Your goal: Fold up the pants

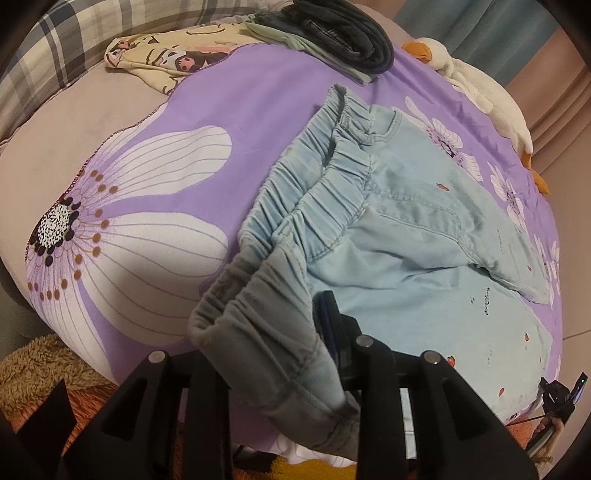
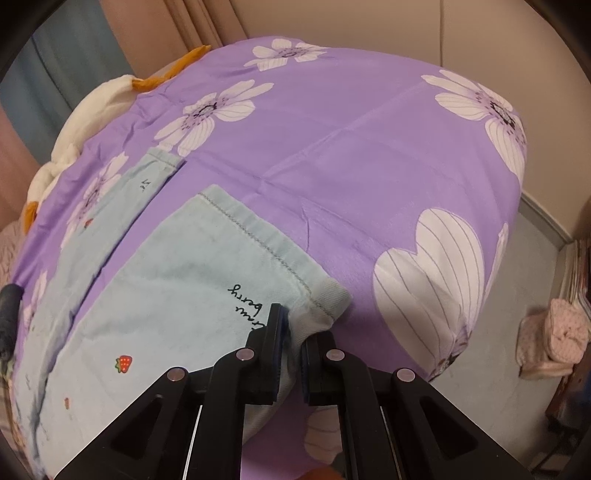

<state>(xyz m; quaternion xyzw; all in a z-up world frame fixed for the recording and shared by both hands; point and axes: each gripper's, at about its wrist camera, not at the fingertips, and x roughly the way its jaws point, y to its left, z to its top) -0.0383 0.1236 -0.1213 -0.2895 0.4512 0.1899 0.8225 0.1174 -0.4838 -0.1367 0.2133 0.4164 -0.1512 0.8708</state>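
Light blue pants point(image 1: 413, 236) with small strawberry prints lie on a purple flowered bedspread point(image 1: 229, 107). Their elastic waistband point(image 1: 317, 192) faces left. My left gripper point(image 1: 295, 354) is shut on the near corner of the waistband, and the cloth drapes over its fingers and hides the left one. In the right wrist view the near leg point(image 2: 177, 295) ends in a stitched hem, with the other leg point(image 2: 147, 177) beyond it. My right gripper point(image 2: 291, 347) is shut on the near corner of that hem, which is slightly lifted.
A pile of dark folded clothes point(image 1: 340, 33) and a cream cartoon-print garment point(image 1: 166, 55) lie at the far side of the bed. A white plush goose point(image 1: 491, 99) lies along the far right edge. The floor point(image 2: 517, 387) and a pink bundle point(image 2: 550, 339) are to the right.
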